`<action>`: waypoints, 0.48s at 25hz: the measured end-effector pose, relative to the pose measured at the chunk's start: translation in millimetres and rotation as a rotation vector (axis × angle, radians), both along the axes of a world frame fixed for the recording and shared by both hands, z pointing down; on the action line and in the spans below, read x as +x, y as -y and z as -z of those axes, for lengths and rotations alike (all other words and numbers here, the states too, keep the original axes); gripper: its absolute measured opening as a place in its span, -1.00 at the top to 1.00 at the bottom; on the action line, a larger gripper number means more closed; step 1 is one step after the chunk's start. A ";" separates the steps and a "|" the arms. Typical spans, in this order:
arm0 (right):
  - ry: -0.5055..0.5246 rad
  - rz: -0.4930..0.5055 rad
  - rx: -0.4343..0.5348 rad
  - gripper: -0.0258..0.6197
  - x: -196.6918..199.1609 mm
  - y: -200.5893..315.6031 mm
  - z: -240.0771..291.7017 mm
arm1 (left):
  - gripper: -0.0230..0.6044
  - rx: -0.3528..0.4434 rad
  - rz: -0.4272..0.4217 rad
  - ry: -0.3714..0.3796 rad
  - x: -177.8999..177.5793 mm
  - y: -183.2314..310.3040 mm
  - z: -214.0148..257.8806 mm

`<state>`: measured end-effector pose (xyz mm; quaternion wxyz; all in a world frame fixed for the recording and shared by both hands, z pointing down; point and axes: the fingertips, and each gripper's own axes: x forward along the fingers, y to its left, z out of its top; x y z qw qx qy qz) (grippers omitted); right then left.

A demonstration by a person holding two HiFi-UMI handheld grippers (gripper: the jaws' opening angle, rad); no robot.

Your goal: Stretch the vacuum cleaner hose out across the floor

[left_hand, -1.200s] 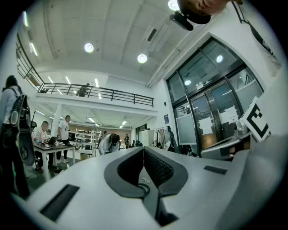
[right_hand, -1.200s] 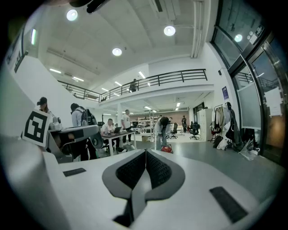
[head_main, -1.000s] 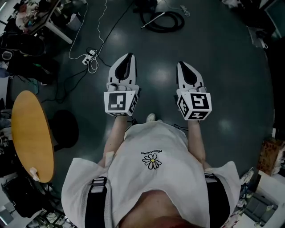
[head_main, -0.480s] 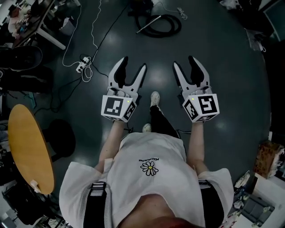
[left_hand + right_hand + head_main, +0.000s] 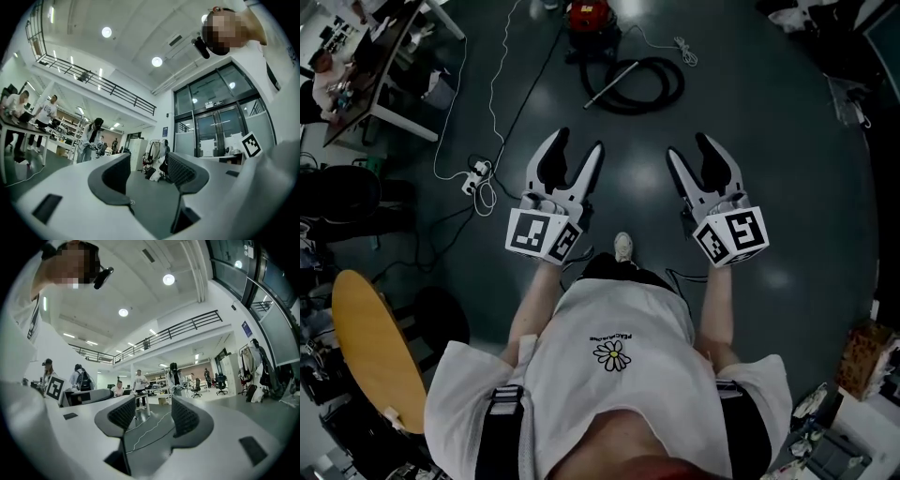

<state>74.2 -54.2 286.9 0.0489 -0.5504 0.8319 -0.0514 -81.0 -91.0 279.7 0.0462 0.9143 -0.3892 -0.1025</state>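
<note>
Vacuum cleaner hose [image 5: 642, 107] lies coiled on the floor beside the red vacuum [image 5: 586, 17], well ahead of the left gripper [image 5: 577, 142] and right gripper [image 5: 691, 147], slightly nearer the right, both with jaws just opened and empty.

White T-shirt, black straps, two white grippers with marker cubes

The person wears a white short-sleeved T-shirt [image 5: 581, 394] with a small daisy print [image 5: 612, 354] and a line of lettering above it. Black shoulder straps [image 5: 500, 422] run over the shirt behind each gripper's arm. Dark trousers [image 5: 623, 272] and a white shoe [image 5: 622, 247] show between the two grippers. The left gripper [image 5: 577, 142] and the right gripper [image 5: 691, 146] are smooth white moulded shells, each with two curved, tapering jaws lined inside with dark grey ribbed pads [image 5: 180, 171]. A white cube [image 5: 542, 234] printed with black square markers sits at the rear of the left one, and a matching right cube [image 5: 733, 236] sits behind the other.
</note>
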 end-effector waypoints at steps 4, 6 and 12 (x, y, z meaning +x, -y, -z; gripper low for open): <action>-0.028 0.012 -0.004 0.21 15.2 53.2 0.3 | 0.12 -0.018 -0.001 -0.002 14.6 48.8 -1.9; -0.059 0.021 -0.019 0.21 22.5 81.2 -5.3 | 0.17 -0.028 0.007 0.000 23.3 75.9 -8.0; -0.081 0.025 -0.061 0.21 45.4 190.0 -30.7 | 0.91 -0.007 0.118 0.084 41.4 181.7 -35.2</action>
